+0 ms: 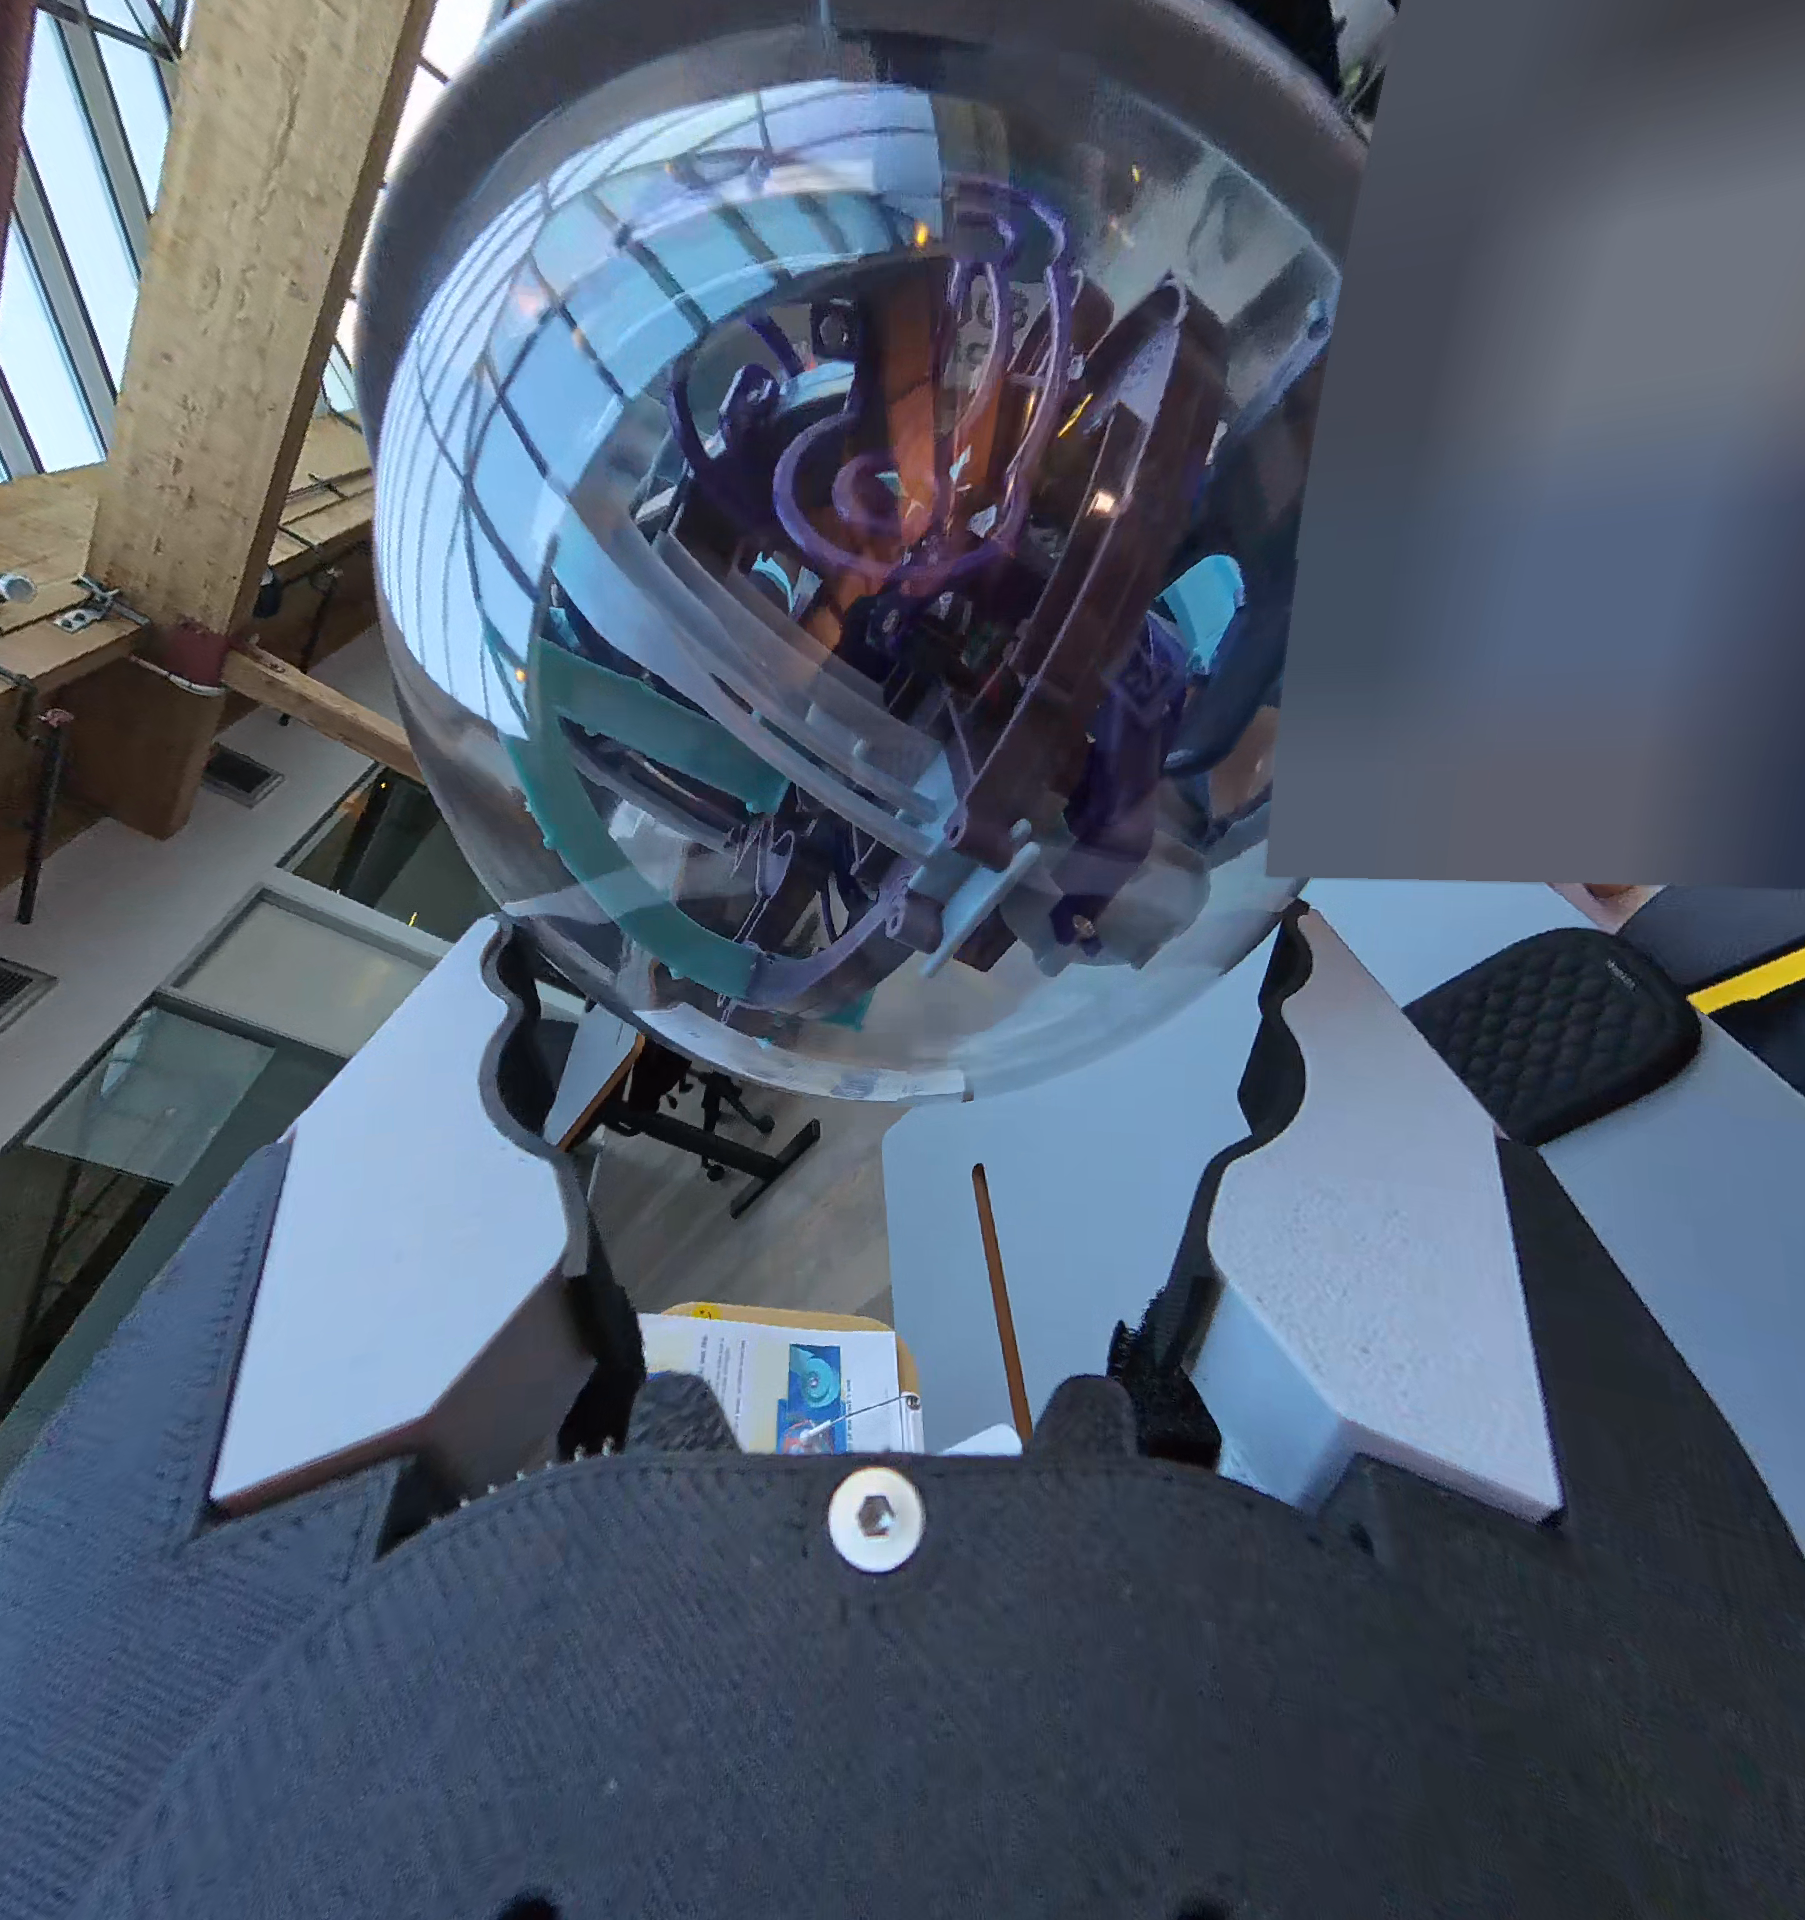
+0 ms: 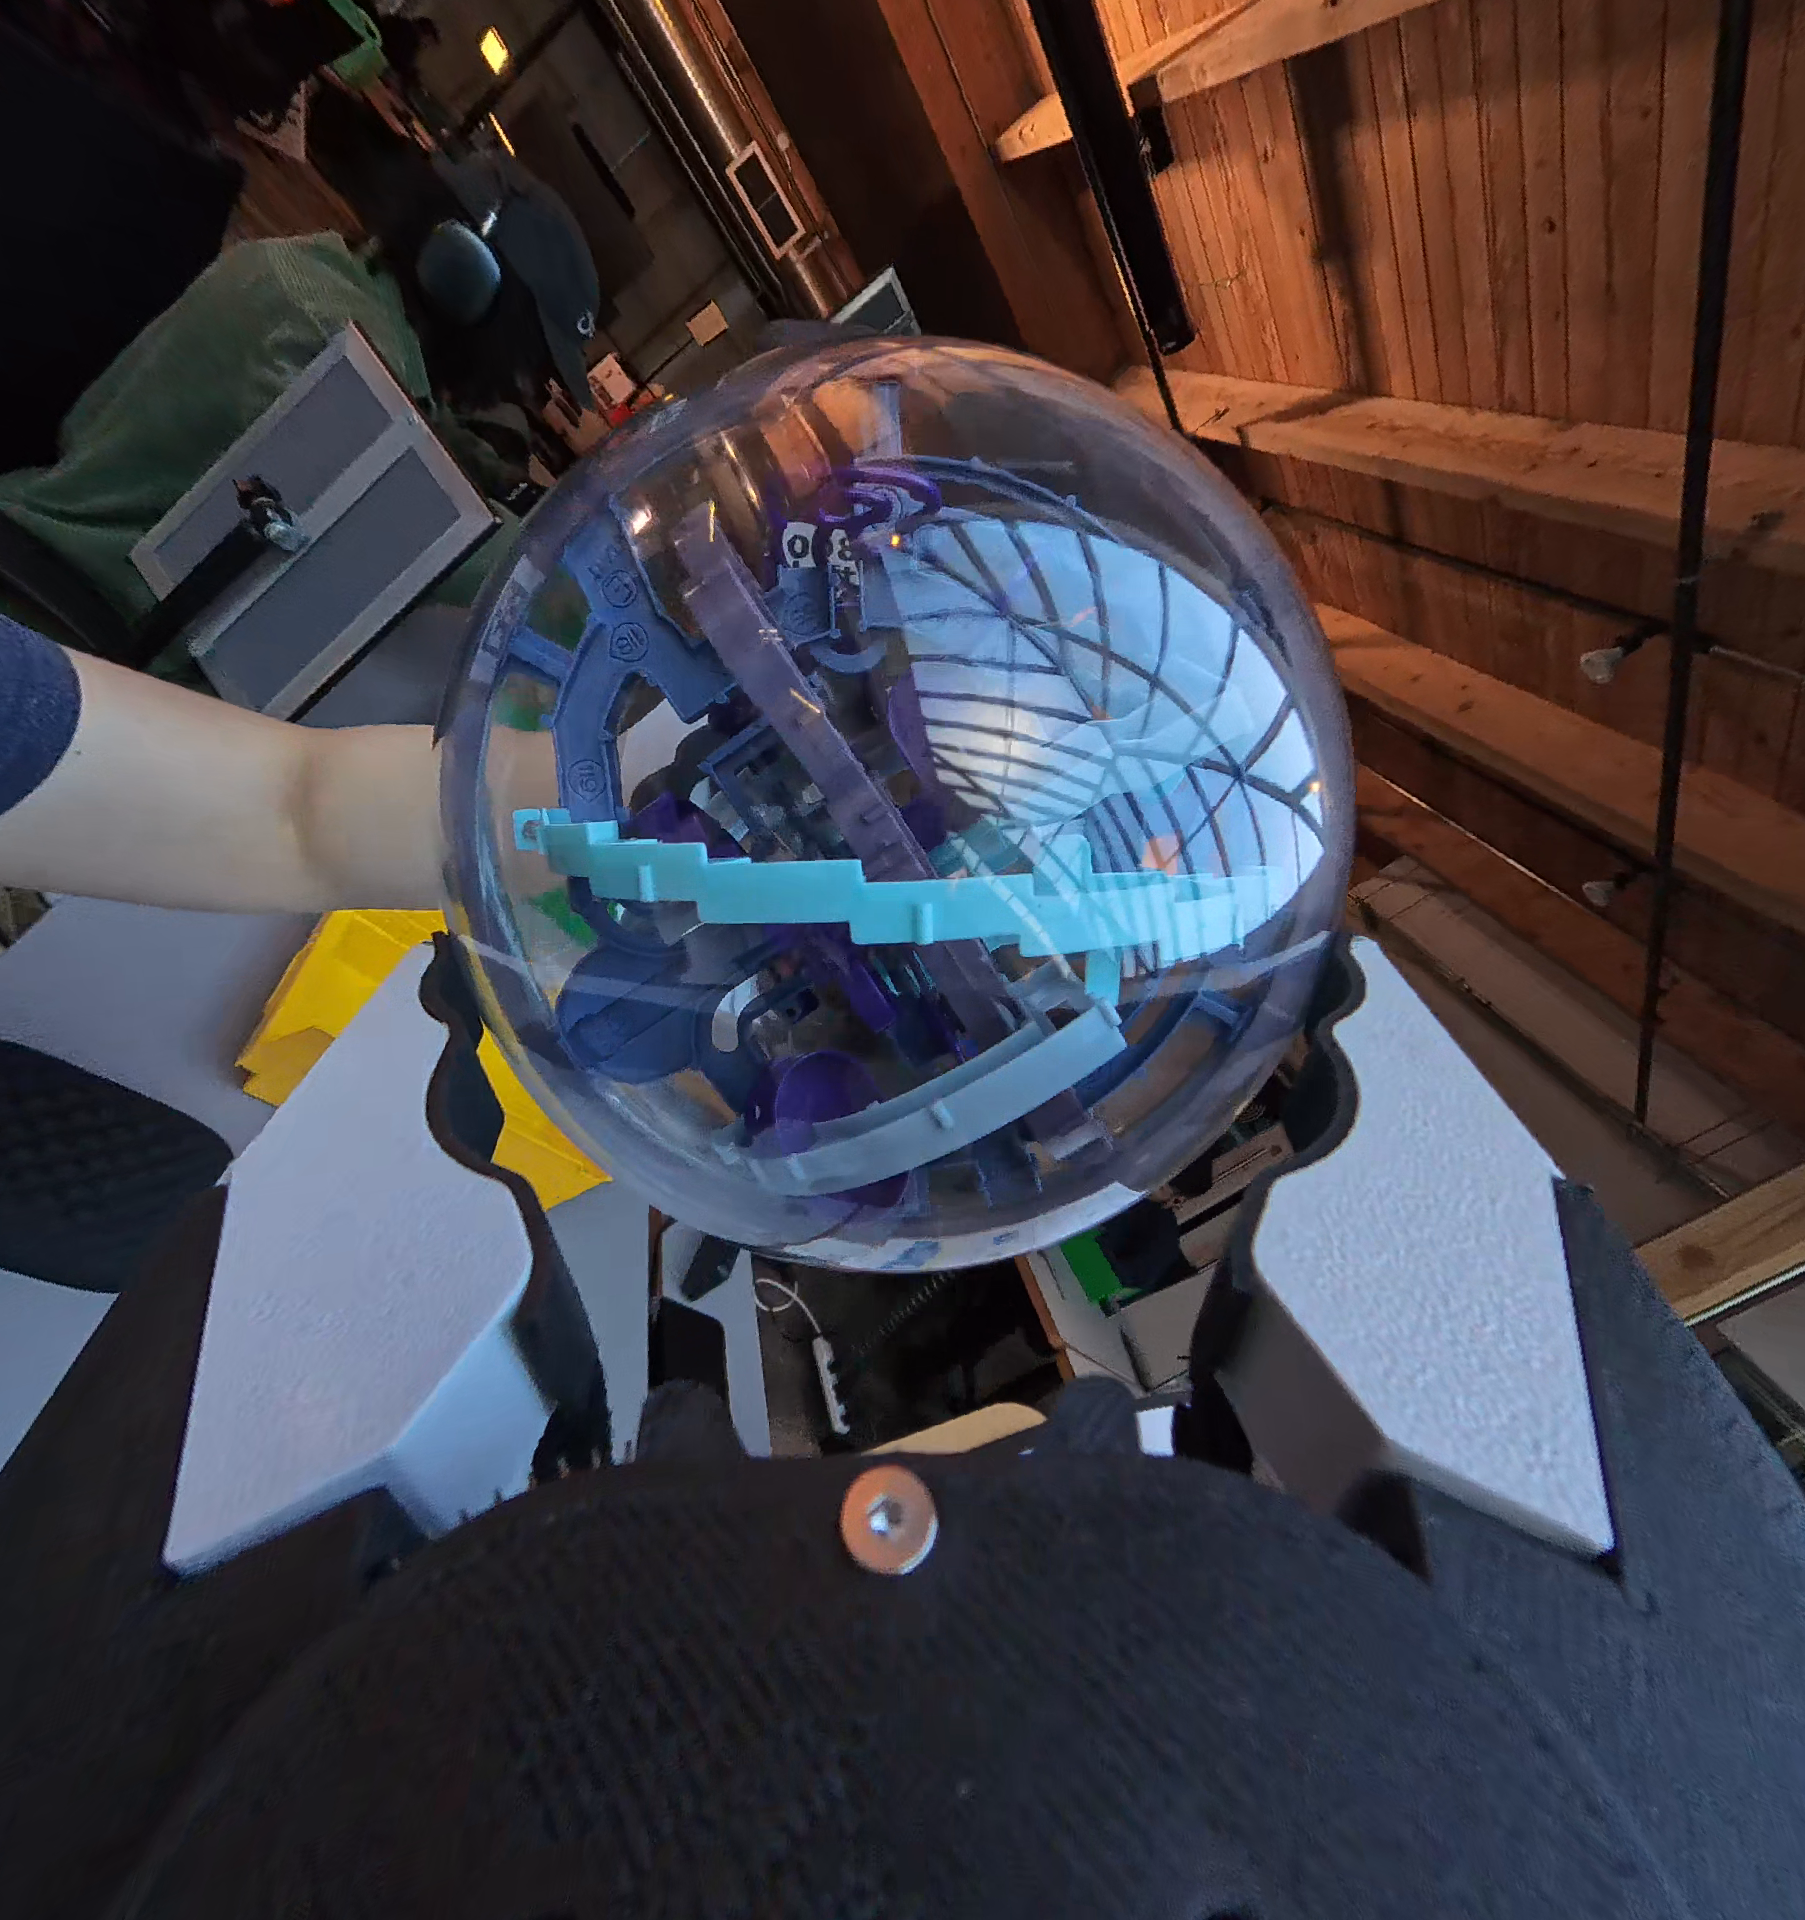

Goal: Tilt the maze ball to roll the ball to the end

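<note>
The maze ball (image 1: 856,582) is a clear plastic sphere filled with curved tracks, held up in the air between both pairs of tongs, well above the tabletop (image 1: 1137,1226).

In the left wrist view it sits just past the tips of the left tongs (image 1: 893,977), whose two fingers are spread wide, their black scalloped inner edges touching the sphere's lower curve on either side. This view shows purple spiral tracks, a dark brown ring, a flat teal band and pale grey rails. Below the tongs lie the grey tabletop, a thin brown stick (image 1: 1002,1299) and a printed leaflet (image 1: 804,1392); to their right lies a black quilted pad (image 1: 1552,1029).

The right wrist view shows the other side: a stepped light-blue track (image 2: 877,883) crossing the middle, a dark blue arc with round embossed marks, a grey curved rail and a purple cup low down. The right tongs (image 2: 893,977) are likewise spread wide, their notched black edges against the sphere's lower flanks. Only here does a bare forearm (image 2: 202,790) with a blue sleeve reach in from the left behind the sphere, with a yellow bin (image 2: 358,997) beneath it and rough wooden planks on the right.

I cannot find the small ball inside in either view.
</note>
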`<state>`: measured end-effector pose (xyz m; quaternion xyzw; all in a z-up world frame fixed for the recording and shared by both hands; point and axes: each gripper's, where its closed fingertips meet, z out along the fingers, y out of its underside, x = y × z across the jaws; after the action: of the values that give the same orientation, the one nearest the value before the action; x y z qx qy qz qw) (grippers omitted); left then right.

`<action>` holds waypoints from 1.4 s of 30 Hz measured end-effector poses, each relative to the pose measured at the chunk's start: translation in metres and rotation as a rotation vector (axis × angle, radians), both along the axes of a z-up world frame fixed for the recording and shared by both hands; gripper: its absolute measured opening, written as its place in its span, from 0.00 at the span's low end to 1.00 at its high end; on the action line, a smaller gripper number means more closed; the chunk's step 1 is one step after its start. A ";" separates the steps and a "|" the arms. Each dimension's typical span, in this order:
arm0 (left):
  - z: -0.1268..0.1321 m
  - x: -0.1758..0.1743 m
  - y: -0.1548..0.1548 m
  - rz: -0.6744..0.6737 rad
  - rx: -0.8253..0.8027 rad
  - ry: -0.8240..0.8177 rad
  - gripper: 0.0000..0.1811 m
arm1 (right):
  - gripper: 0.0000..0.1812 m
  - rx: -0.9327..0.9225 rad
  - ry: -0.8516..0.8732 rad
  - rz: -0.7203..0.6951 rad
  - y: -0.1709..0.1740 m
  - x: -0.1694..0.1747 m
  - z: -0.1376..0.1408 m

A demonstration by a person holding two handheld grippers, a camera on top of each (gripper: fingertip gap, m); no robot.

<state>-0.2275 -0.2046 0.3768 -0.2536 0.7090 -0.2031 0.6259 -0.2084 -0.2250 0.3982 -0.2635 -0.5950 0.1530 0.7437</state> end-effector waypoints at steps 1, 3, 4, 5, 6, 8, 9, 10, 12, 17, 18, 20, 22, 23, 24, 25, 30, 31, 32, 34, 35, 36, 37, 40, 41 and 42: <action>0.003 0.001 -0.004 0.006 0.007 0.013 0.75 | 0.85 0.006 0.013 0.006 -0.004 0.001 0.002; 0.006 0.002 -0.010 0.024 0.017 0.045 0.75 | 0.85 0.013 0.036 0.012 -0.010 0.004 0.005; 0.007 0.003 -0.012 0.034 0.021 0.061 0.75 | 0.85 0.016 0.045 0.013 -0.012 0.005 0.006; 0.008 0.004 -0.013 0.042 0.022 0.073 0.75 | 0.85 0.014 0.056 0.016 -0.013 0.006 0.006; 0.008 0.004 -0.014 0.048 0.021 0.084 0.75 | 0.85 0.011 0.064 0.018 -0.013 0.007 0.006; 0.009 0.005 -0.015 0.061 0.014 0.100 0.75 | 0.85 0.001 0.079 0.028 -0.012 0.008 0.006; 0.008 0.005 -0.014 0.068 0.008 0.108 0.75 | 0.85 -0.007 0.084 0.031 -0.011 0.009 0.005; 0.007 0.005 -0.012 0.074 -0.003 0.115 0.75 | 0.85 -0.019 0.085 0.030 -0.009 0.009 0.004; 0.002 0.005 -0.006 0.087 -0.038 0.127 0.75 | 0.85 -0.062 0.086 0.029 -0.001 0.009 -0.001; -0.017 0.004 0.015 0.084 -0.123 0.121 0.75 | 0.85 -0.148 0.078 0.025 0.023 0.008 -0.019; -0.019 0.005 0.018 0.075 -0.135 0.112 0.75 | 0.85 -0.158 0.080 0.028 0.026 0.008 -0.022; -0.020 0.005 0.021 0.060 -0.142 0.099 0.75 | 0.85 -0.162 0.082 0.030 0.030 0.008 -0.024; -0.020 0.006 0.023 0.053 -0.125 0.098 0.75 | 0.85 -0.144 0.083 0.021 0.032 0.008 -0.024; -0.019 0.006 0.023 0.051 -0.116 0.101 0.75 | 0.85 -0.136 0.085 0.017 0.032 0.009 -0.023; -0.017 0.006 0.022 0.049 -0.108 0.105 0.75 | 0.85 -0.128 0.088 0.015 0.031 0.009 -0.021; -0.015 0.007 0.022 0.048 -0.100 0.110 0.75 | 0.85 -0.120 0.092 0.013 0.030 0.010 -0.020; -0.003 0.008 0.011 0.042 -0.034 0.134 0.75 | 0.85 -0.052 0.116 0.004 0.017 0.011 -0.008; 0.001 0.009 0.007 0.042 -0.019 0.139 0.75 | 0.85 -0.037 0.118 0.000 0.014 0.012 -0.005; 0.004 0.009 0.004 0.043 -0.004 0.144 0.75 | 0.85 -0.023 0.121 -0.003 0.010 0.012 -0.002; 0.010 0.010 -0.004 0.047 0.025 0.155 0.75 | 0.85 0.004 0.128 -0.006 0.002 0.013 0.004; 0.014 0.010 -0.008 0.048 0.041 0.161 0.75 | 0.85 0.020 0.132 -0.007 -0.003 0.013 0.007; 0.017 0.011 -0.012 0.052 0.058 0.169 0.75 | 0.85 0.036 0.138 -0.007 -0.007 0.014 0.010; 0.020 0.011 -0.016 0.057 0.074 0.178 0.75 | 0.85 0.050 0.145 -0.007 -0.010 0.015 0.012; 0.027 0.014 -0.027 0.073 0.116 0.209 0.75 | 0.85 0.085 0.171 -0.004 -0.020 0.018 0.017; 0.029 0.016 -0.031 0.080 0.127 0.220 0.75 | 0.85 0.095 0.181 -0.003 -0.023 0.020 0.019; 0.031 0.018 -0.034 0.086 0.139 0.231 0.75 | 0.85 0.104 0.193 0.002 -0.026 0.022 0.020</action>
<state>-0.2099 -0.2387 0.4081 -0.2617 0.7772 -0.0960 0.5641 -0.1863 -0.2513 0.4182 -0.2082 -0.5282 0.1474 0.8099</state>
